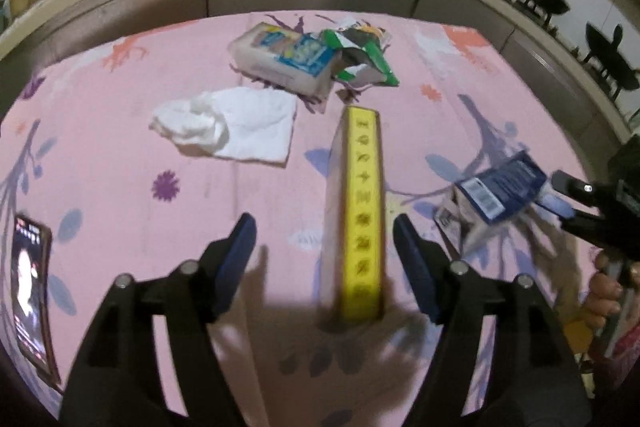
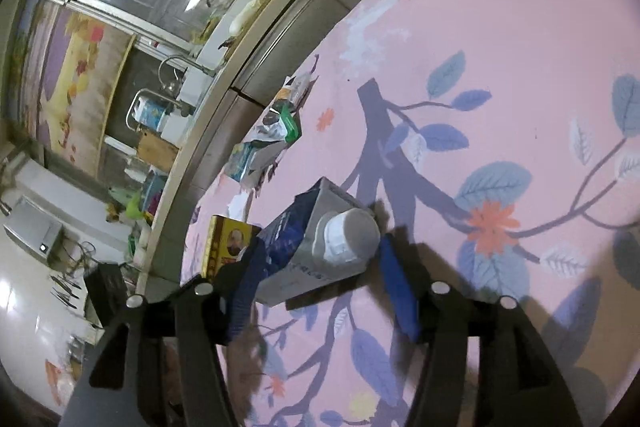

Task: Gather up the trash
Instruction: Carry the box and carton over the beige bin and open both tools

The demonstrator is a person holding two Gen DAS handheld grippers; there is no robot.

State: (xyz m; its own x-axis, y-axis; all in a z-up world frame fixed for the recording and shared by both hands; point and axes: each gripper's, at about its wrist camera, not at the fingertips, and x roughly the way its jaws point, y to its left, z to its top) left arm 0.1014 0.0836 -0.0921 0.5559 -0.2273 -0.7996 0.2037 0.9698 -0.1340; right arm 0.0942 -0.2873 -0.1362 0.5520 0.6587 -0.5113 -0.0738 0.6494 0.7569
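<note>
With both tongs wide, left tongs around the upright yellow box and right tongs around the lying carton on the worktop, we should center each before closing.

Left gripper: two black plastic arms of angular, ribbed build, each carrying a dark blue pad on its inner face. Round silver pivot pins sit on top, two per arm.

Right gripper: same construction, black linkage arms, blue pads, four silver pins in a row. In the left wrist view its black body shows at the right edge, with a small bright fastener on one arm.

The person's hand shows only partly, beside a reddish patterned sleeve; detail there is blurred.
</note>
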